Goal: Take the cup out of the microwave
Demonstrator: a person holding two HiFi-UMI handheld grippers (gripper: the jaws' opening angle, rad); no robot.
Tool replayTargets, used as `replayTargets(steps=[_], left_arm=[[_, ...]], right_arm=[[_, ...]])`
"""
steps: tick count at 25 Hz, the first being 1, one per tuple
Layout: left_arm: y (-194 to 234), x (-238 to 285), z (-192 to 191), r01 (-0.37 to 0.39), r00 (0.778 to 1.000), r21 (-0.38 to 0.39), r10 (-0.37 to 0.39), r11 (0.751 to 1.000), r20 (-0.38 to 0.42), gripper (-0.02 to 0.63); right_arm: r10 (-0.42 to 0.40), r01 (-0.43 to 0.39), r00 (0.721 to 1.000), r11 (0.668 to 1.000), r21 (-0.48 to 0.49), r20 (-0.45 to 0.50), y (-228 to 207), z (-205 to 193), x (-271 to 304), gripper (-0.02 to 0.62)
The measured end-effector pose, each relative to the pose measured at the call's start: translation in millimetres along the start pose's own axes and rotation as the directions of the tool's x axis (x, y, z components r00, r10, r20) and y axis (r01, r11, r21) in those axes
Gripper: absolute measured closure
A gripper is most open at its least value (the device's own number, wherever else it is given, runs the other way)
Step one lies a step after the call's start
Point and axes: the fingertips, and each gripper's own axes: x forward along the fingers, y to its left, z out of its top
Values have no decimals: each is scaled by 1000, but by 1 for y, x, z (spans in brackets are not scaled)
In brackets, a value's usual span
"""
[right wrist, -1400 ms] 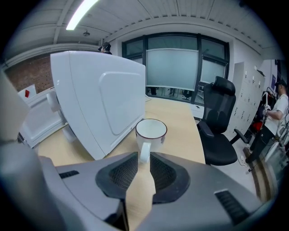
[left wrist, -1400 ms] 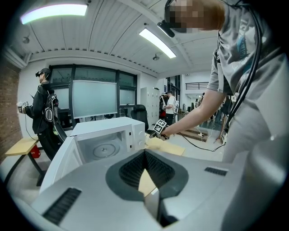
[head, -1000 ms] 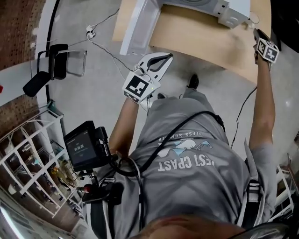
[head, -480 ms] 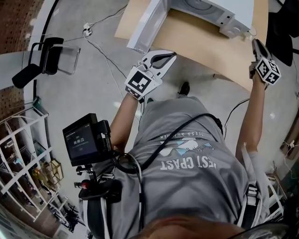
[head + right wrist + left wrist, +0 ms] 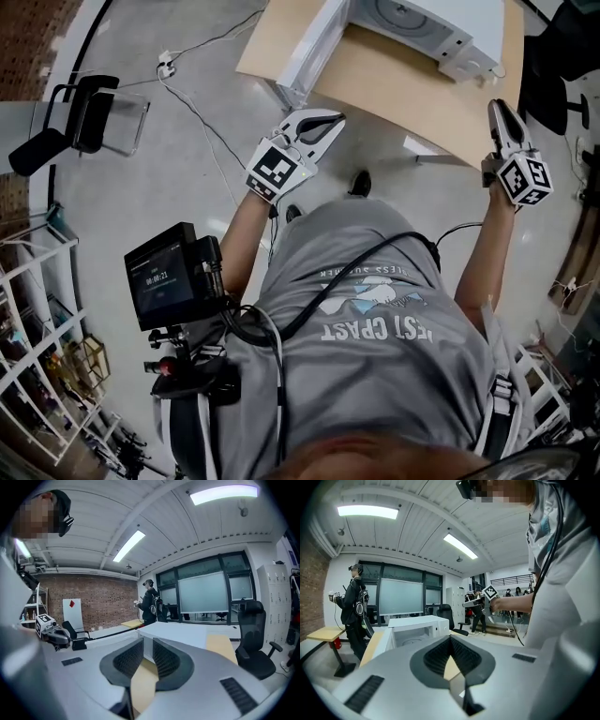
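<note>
A white microwave (image 5: 441, 28) stands on a wooden table (image 5: 394, 80) with its door (image 5: 314, 52) swung open to the left. Its turntable shows bare, and no cup is visible in any view. My left gripper (image 5: 330, 117) hovers at the table's near edge, in front of the open door, shut with nothing in it. In the left gripper view the jaws of this gripper (image 5: 451, 638) meet at the tips, pointing at the microwave (image 5: 417, 623). My right gripper (image 5: 495, 105) is at the table's right end, its jaws (image 5: 148, 641) apart and empty.
A black chair (image 5: 89, 122) and white cables (image 5: 202, 103) are on the floor to the left, with a white shelf rack (image 5: 37, 309) beyond. A screen device (image 5: 169, 286) hangs at my chest. Another person (image 5: 354, 606) stands by a far table; an office chair (image 5: 255, 639) is to the right.
My right gripper has drawn back from the far right end of the table toward me and risen. My left gripper has shifted slightly along the table edge. Neither grip has changed.
</note>
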Motion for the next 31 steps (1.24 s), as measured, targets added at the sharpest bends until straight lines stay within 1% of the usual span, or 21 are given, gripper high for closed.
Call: replayTargets(steps=[4, 9, 12, 14, 18, 19, 21, 24, 31], left_arm=[[-8, -40, -2, -3, 1000, -5, 3, 1000, 21, 563], [-11, -82, -17, -16, 999, -14, 16, 1000, 30, 563], [-13, -111, -31, -25, 999, -27, 25, 999, 22, 563], [-14, -140, -40, -28, 999, -37, 29, 999, 14, 563], [-14, -220, -63, -38, 999, -63, 38, 997, -9, 563], [-15, -232, -71, -39, 999, -70, 38, 997, -16, 563], [-16, -245, -88, -44, 999, -80, 42, 996, -31, 563], [-20, -254, -111, -54, 997, -101, 49, 993, -53, 563], [-21, -261, -129, -72, 994, -155, 58, 985, -93, 563]], right_arm=[[26, -25, 999, 999, -35, 23, 60, 21, -18, 525], [40, -37, 998, 997, -65, 38, 116, 32, -24, 526], [54, -50, 998, 995, -89, 41, 151, 38, -26, 548], [61, -56, 997, 993, -108, 42, 184, 45, -29, 548], [73, -64, 996, 986, -153, 54, 270, 62, -37, 548], [75, -64, 995, 985, -161, 60, 284, 64, -38, 548], [76, -63, 994, 983, -172, 73, 299, 63, -41, 548], [77, -60, 994, 981, -185, 83, 308, 59, -46, 548], [68, -51, 994, 979, -199, 80, 309, 68, -53, 548]])
